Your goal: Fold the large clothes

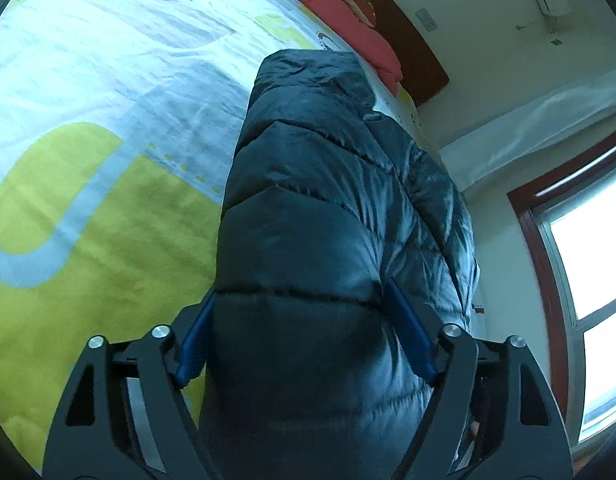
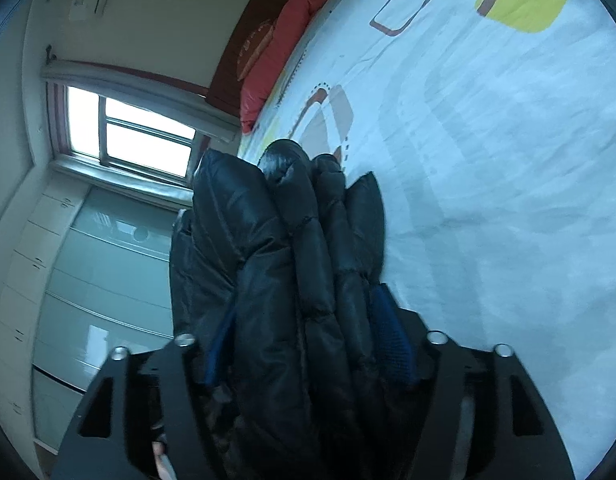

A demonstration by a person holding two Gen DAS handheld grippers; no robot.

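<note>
Both grippers (image 1: 303, 332) (image 2: 308, 332) clamp the puffy jacket (image 1: 328, 200); patterned bedsheet (image 1: 87, 200) beneath; red pillow (image 1: 348, 16) beyond.

A home bedroom: a bed (image 1: 87, 80) with pillows (image 1: 340, 12) (red ones), wardrobe (image 2: 87, 280), window (image 2: 139, 132).

The puffer jacket (image 1: 308, 208) is glossy, quilted synthetic cloth, its black shell catching sheen along the stitched channels. The bedsheet (image 1: 107, 120) is matt woven cloth, faintly creased. The left claw (image 1: 303, 336) has matt black arms, bright metal pins and ribbed blue pads (image 1: 412, 332). The headboard (image 1: 420, 52) looks like smooth brown wood.
</note>
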